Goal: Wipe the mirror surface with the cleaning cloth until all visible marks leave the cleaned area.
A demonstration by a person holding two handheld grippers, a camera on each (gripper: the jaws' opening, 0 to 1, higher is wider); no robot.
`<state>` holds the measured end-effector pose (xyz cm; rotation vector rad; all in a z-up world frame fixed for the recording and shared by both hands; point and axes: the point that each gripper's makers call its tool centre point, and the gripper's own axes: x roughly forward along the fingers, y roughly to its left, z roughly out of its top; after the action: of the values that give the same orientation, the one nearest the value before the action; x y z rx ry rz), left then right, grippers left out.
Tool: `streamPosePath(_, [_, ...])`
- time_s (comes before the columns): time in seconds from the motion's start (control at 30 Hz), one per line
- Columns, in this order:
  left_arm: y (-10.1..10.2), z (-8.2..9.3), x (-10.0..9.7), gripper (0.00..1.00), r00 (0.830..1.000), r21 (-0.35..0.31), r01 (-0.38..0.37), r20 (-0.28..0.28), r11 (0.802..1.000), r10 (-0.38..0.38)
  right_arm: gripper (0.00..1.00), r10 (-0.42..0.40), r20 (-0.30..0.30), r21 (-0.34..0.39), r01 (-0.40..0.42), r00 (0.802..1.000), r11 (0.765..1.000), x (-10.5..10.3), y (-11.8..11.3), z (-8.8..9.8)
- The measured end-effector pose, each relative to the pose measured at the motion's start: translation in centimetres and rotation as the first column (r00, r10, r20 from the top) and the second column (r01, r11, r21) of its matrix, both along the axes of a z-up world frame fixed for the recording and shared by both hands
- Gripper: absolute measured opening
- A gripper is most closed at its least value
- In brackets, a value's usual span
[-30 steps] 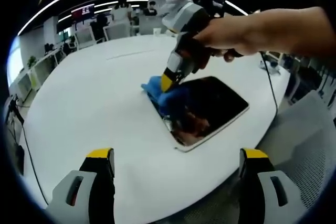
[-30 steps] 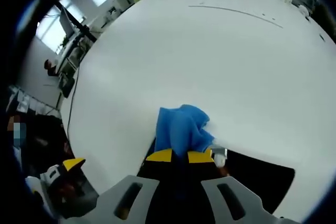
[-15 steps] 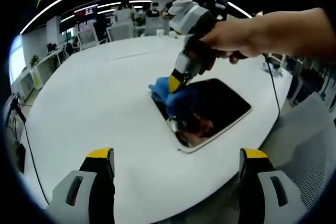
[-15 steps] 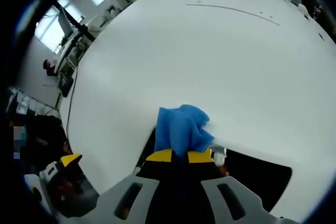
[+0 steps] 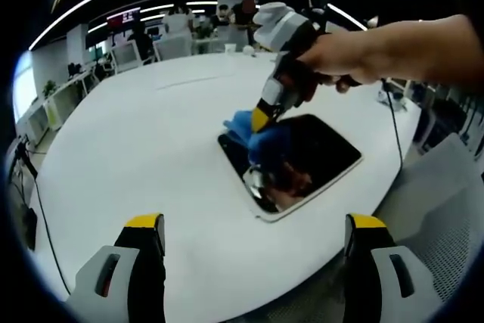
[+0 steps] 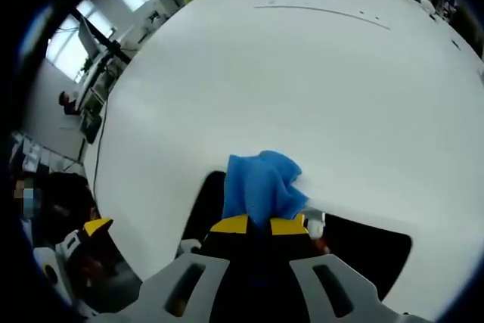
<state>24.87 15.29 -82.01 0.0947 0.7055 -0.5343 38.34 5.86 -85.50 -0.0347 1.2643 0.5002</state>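
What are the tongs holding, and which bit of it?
The right tongs pinch the blue cleaning cloth by its near end, with the rest bunched against the mirror. The left tongs hold nothing.

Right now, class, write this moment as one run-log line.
right gripper: shut on blue cloth | cloth: pressed on mirror | left gripper: open, holding nothing, above white table

Soft, crumpled blue cloth [image 6: 261,185] with a matt weave, glossy dark mirror [image 5: 302,156] glass with a pale smooth rim, smooth matt white bench [image 5: 136,156], hard grey plastic right tool [image 6: 258,226] with yellow tips
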Motion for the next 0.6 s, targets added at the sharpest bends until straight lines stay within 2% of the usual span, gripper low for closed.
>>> streamPosePath(0.1, [0.1, -0.1, 0.05, 1.0, 1.0, 0.0, -0.004, -0.001, 1.0, 0.004, 0.02, -0.018, 0.005, -0.01, 0.018, 1.0, 1.0, 0.21, -0.59, -0.01])
streamPosePath(0.6, [-0.02, -0.24, -0.14, 0.99, 1.0, 0.005, 0.006, -0.01, 1.0, -0.006, 0.02, -0.036, -0.004, 0.003, 0.036, 0.999, 0.999, 0.21, -0.5, -0.02])
